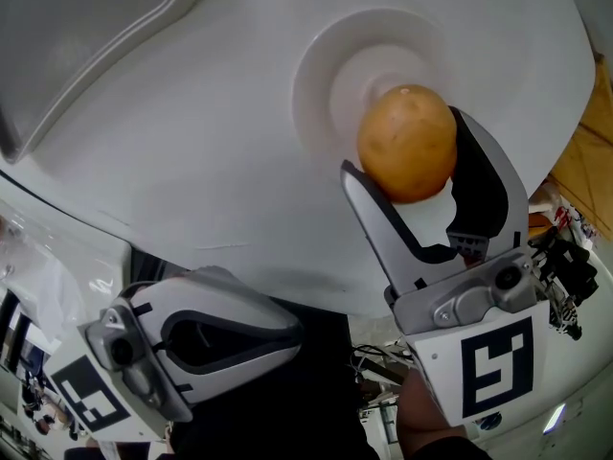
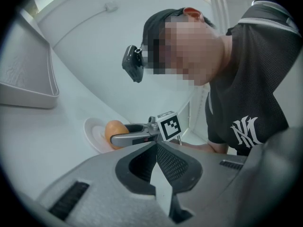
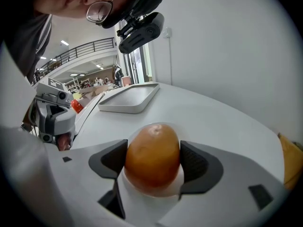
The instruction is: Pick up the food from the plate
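Note:
A round orange-brown piece of food [image 1: 407, 142] rests on a small white plate [image 1: 316, 75] on the white round table. My right gripper [image 1: 403, 144] reaches in from the lower right with one jaw on each side of the food. In the right gripper view both dark pads [image 3: 194, 162] touch the sides of the food [image 3: 152, 157], so the right gripper [image 3: 154, 159] is shut on it over the plate. My left gripper [image 1: 287, 329] hangs below the table's near edge, jaws together and empty. The left gripper view shows its shut jaws [image 2: 156, 148] and, beyond them, the plate [image 2: 92, 129], food [image 2: 115, 129] and right gripper [image 2: 137, 135].
A shallow grey-white tray [image 1: 86, 36] sits on the table's far left, also seen as the tray [image 3: 130, 98] behind the food. The table's curved near edge [image 1: 239, 257] runs just above the left gripper. A person in a dark shirt [image 2: 251, 79] leans over the table.

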The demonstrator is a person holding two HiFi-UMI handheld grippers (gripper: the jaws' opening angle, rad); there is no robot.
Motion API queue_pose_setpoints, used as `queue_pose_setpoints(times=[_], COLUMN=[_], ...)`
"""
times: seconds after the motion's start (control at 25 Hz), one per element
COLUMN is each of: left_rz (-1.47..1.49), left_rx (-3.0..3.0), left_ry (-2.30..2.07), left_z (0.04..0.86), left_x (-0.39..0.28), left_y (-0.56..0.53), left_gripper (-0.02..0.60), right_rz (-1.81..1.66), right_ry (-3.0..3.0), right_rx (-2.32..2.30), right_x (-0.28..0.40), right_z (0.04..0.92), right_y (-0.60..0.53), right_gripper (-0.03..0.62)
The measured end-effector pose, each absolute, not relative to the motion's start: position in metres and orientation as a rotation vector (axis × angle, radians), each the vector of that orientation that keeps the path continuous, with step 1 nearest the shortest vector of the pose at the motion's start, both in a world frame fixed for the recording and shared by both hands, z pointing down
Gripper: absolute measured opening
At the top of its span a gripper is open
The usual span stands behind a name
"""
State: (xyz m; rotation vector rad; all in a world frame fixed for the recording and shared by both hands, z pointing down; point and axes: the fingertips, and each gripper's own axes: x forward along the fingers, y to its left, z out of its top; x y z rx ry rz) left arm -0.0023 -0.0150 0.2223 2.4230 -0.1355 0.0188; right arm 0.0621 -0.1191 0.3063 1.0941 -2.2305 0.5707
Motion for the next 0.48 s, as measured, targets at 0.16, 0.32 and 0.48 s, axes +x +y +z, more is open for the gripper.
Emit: queue_pose_setpoints(times=[0.16, 0.32, 0.48], left_rz=[0.023, 0.017, 0.006], left_rx=[2.450, 2.517, 2.624], left_ry=[-0.127, -0.097, -0.061], left_z=[0.225, 0.218, 0.212], left_x=[-0.002, 0.000, 0.002], left_y=[-0.016, -0.014, -0.017], left_gripper=[0.005, 0.005, 0.005], right_rz=[0.547, 0.497, 0.370], right_ry=[-2.238, -2.256, -2.270], right_rx=[1.114, 1.147, 1.258], right_x=[0.062, 0.062, 0.072], right_z=[0.304, 0.289, 0.255], right_y=[-0.121, -0.121, -0.124], right_gripper=[0.344, 0.344, 0.342])
